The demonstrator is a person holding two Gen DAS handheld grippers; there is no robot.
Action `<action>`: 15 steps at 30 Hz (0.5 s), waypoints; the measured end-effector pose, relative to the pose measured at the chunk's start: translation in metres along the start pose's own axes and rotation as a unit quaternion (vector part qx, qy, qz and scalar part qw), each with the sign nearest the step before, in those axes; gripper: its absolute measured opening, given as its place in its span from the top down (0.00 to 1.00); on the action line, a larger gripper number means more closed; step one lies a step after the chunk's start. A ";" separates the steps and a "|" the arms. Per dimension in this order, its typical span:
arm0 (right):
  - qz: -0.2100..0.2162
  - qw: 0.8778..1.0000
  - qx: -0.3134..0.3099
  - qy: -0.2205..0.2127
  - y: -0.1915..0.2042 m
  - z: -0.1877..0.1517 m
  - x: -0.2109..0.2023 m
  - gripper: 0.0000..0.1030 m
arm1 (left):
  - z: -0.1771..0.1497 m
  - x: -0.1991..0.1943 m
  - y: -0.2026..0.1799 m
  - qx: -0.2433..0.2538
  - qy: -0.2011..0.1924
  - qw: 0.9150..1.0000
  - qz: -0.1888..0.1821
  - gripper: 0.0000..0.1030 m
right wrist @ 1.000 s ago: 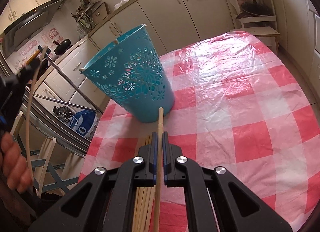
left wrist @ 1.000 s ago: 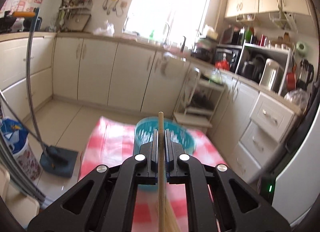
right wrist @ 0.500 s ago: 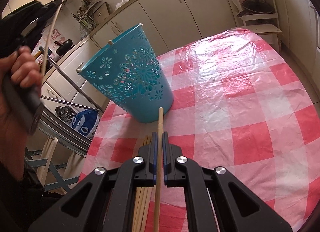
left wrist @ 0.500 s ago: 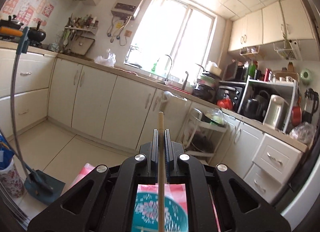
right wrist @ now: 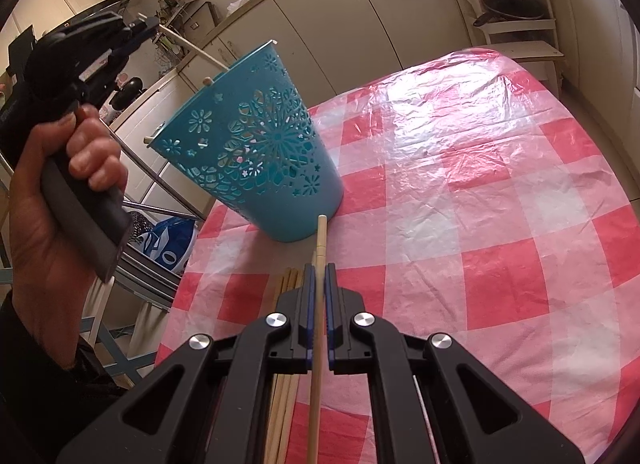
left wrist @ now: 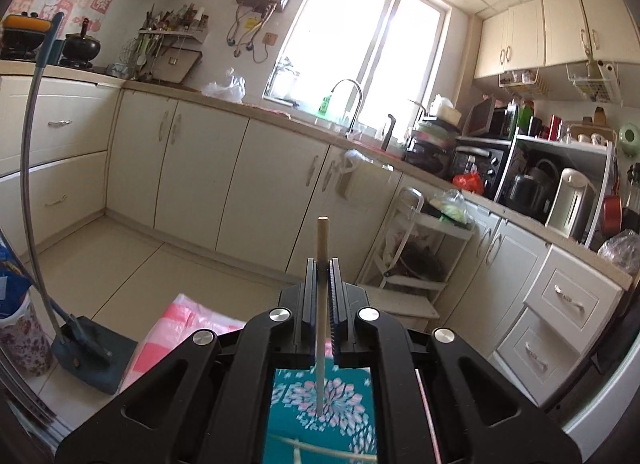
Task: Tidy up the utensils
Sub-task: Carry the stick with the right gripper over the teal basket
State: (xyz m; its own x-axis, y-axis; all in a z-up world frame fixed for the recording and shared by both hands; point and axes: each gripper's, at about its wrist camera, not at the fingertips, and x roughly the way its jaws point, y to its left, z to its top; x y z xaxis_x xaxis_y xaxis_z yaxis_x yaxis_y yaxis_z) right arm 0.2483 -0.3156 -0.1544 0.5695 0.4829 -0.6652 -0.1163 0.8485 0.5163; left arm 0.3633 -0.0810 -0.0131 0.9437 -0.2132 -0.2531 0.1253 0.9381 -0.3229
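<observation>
sitting on the table (right wrist: 500, 191) under a pink checked plastic cloth: a teal cut-out basket (right wrist: 256, 159), standing near the left edge, already carrying a couple of sticks poking over its rim.

gripping a chopstick (right wrist: 318, 304) in the right gripper (right wrist: 318, 280), fingers (right wrist: 307, 304) clamped together on it partway along, tip pointing at the basket's foot, just short of touching. lying on the cloth just to the left under that gripper: a small bundle of loose chopsticks (right wrist: 286, 344), side by side.

hanging above the basket (left wrist: 320, 412) in the left wrist view: the left gripper (left wrist: 322, 296), fingers (left wrist: 310, 304) pinched on a second chopstick (left wrist: 322, 264), its far end angled down toward the rim in the right wrist view.

judging the handling: light, stiff, smooth wood, likely to pivot or slide in a narrow pinch; gripping nearer the middle than the end, and squarely across, probably keeping it from swinging. thin enough to slip through the basket's cut-outs if dropped at a slant.
</observation>
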 end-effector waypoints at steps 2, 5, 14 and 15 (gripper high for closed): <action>-0.003 1.000 0.000 -0.001 0.000 0.000 0.001 0.95 | -0.008 0.000 0.002 0.009 0.029 1.000 0.002 0.95; -0.003 1.000 -0.001 -0.006 0.001 0.000 -0.001 0.95 | -0.020 -0.007 0.007 0.026 0.063 0.998 0.011 0.89; 0.028 0.998 0.004 -0.055 0.002 0.006 -0.019 0.95 | -0.052 -0.080 0.036 0.004 0.075 0.996 0.054 0.41; 0.033 0.998 0.005 -0.062 0.003 0.007 -0.022 0.95 | -0.057 -0.085 0.040 -0.001 0.079 0.995 0.058 0.39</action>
State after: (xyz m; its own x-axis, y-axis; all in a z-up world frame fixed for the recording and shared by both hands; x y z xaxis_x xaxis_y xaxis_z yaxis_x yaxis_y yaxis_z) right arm 0.2412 -0.3255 -0.1344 0.6567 0.5063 -0.5589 -0.1490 0.8136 0.5620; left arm 0.2704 -0.0409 -0.0560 0.8920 -0.1430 -0.4288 0.0171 0.9586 -0.2843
